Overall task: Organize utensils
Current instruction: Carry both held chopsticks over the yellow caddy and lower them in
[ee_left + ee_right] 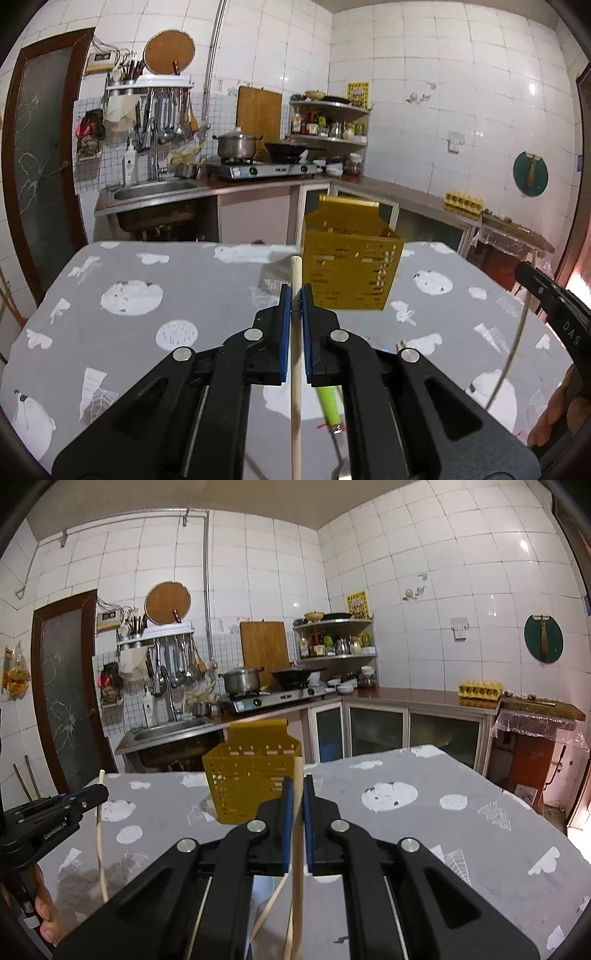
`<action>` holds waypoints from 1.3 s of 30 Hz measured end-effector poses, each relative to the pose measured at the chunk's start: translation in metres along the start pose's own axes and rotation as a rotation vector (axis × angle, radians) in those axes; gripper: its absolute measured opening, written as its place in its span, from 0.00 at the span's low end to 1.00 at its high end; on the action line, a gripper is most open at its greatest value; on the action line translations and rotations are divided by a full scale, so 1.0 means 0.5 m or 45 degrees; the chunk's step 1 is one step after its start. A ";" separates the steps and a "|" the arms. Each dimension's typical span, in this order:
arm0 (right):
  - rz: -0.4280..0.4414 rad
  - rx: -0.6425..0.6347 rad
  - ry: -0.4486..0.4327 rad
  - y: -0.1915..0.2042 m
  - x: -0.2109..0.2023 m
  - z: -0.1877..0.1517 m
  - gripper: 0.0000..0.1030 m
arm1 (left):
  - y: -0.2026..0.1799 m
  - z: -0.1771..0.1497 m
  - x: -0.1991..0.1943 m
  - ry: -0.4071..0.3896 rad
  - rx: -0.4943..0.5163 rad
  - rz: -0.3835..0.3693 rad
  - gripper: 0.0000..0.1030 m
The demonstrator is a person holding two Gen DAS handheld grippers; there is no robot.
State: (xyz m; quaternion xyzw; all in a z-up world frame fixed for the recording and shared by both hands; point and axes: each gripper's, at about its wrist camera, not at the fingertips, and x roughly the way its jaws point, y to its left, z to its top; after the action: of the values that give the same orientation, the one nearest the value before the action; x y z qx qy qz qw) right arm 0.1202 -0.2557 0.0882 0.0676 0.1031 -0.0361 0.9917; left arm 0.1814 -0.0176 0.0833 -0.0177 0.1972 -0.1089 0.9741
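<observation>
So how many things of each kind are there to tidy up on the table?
Pale wooden chopsticks: 3. One is in the left fingers, one is in the right fingers, and one is lying loose beneath them.
Green-handled metal utensil: 1
Yellow perforated plastic basket: 1
Total: 5

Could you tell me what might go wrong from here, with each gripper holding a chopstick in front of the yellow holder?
The left gripper pinches its chopstick near the top, so the long lower end could swing and miss the yellow holder. The right gripper carries its chopstick likewise. The light holder might tip if bumped.
</observation>
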 end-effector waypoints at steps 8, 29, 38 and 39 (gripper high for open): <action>0.001 -0.017 -0.066 0.012 0.013 0.044 0.06 | -0.014 0.058 0.009 -0.069 0.007 -0.053 0.04; 0.004 -0.004 -0.311 0.053 0.181 0.315 0.06 | -0.078 0.382 0.167 -0.379 -0.022 -0.151 0.04; -0.002 0.036 -0.315 0.047 0.344 0.331 0.06 | -0.112 0.392 0.312 -0.453 0.064 -0.098 0.04; -0.002 0.036 -0.305 0.046 0.359 0.321 0.06 | -0.109 0.377 0.343 -0.426 0.070 -0.093 0.04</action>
State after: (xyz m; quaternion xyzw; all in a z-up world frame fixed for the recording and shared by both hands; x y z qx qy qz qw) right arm 0.3294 -0.2660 0.2090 0.0769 -0.0165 -0.0460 0.9958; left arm 0.3977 -0.1098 0.1959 -0.0161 0.0285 -0.1453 0.9888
